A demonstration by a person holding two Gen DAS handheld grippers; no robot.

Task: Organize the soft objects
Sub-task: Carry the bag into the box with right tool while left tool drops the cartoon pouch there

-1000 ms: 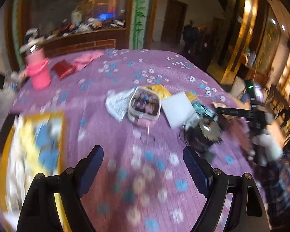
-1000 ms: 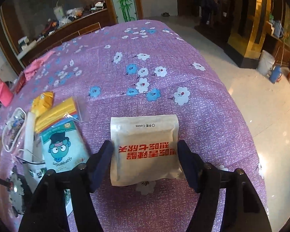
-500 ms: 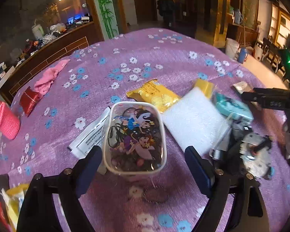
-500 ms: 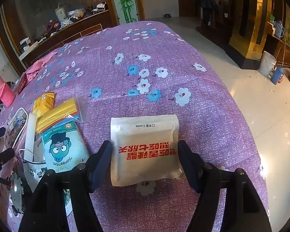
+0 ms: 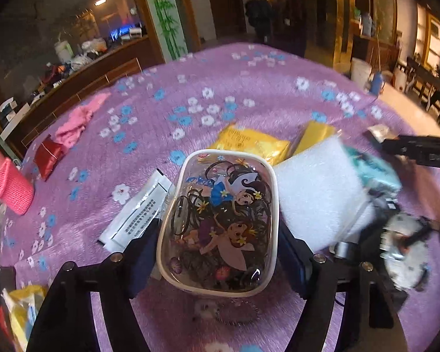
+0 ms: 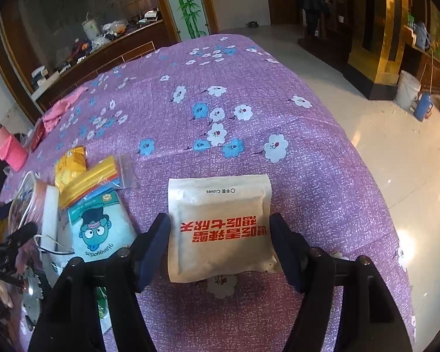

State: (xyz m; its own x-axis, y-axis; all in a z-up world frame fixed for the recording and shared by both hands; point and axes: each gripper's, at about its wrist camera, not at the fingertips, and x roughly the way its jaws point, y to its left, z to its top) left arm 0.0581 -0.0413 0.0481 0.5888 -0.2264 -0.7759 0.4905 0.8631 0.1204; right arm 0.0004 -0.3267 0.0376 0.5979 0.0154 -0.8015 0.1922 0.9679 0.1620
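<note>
Nearest on the purple flowered counter [image 6: 249, 67], the right hand-held gripper [image 6: 220, 246] has its fingers spread to either side of a beige pouch with red print [image 6: 220, 226], which lies flat between them; whether the pads touch its edges I cannot tell. Just left of it sit a pale blue packet with a cartoon face [image 6: 98, 228] and a striped zip bag [image 6: 94, 176].

Further left, the left hand-held gripper [image 5: 220, 252] straddles a clear cartoon-printed pouch full of hair ties [image 5: 220, 220], its fingers close against both sides, though a firm pinch is not certain. A white printed packet [image 5: 138, 214] lies to the pouch's left, a white foam sheet [image 5: 316, 193] to its right, a yellow packet [image 5: 249, 143] just beyond. Far left are a red pouch [image 5: 48, 155] and a pink cloth [image 5: 76, 123].
</note>
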